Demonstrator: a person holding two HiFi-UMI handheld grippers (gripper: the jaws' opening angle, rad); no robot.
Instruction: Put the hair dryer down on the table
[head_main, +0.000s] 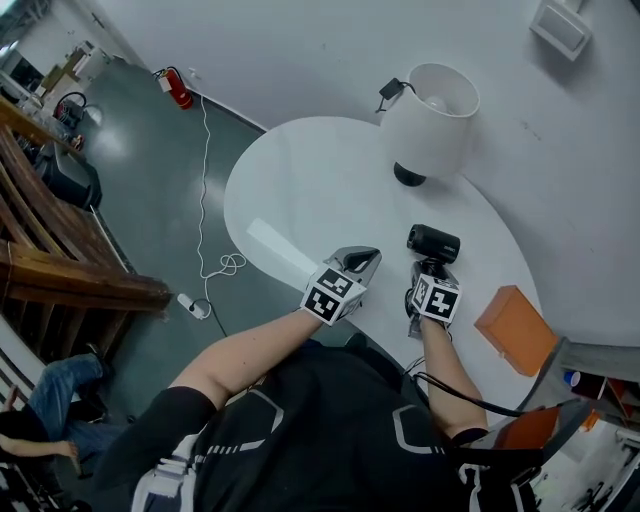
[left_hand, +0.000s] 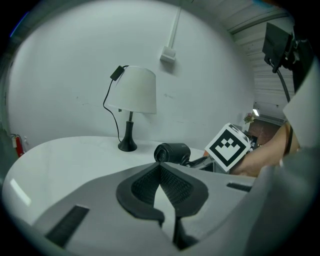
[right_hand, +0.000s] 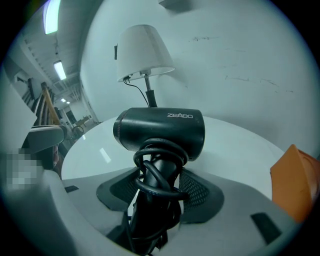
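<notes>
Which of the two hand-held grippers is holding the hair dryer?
The right hand-held gripper, shut on the hair dryer; the left hand-held gripper is empty.

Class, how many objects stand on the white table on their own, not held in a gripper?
2: the white lamp at the far edge and the orange box at the right edge. Others may be hidden.

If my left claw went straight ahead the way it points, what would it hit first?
Most likely the hair dryer held in the right claw; the lamp stands farther back, left of that line. Depth is hard to judge.
</notes>
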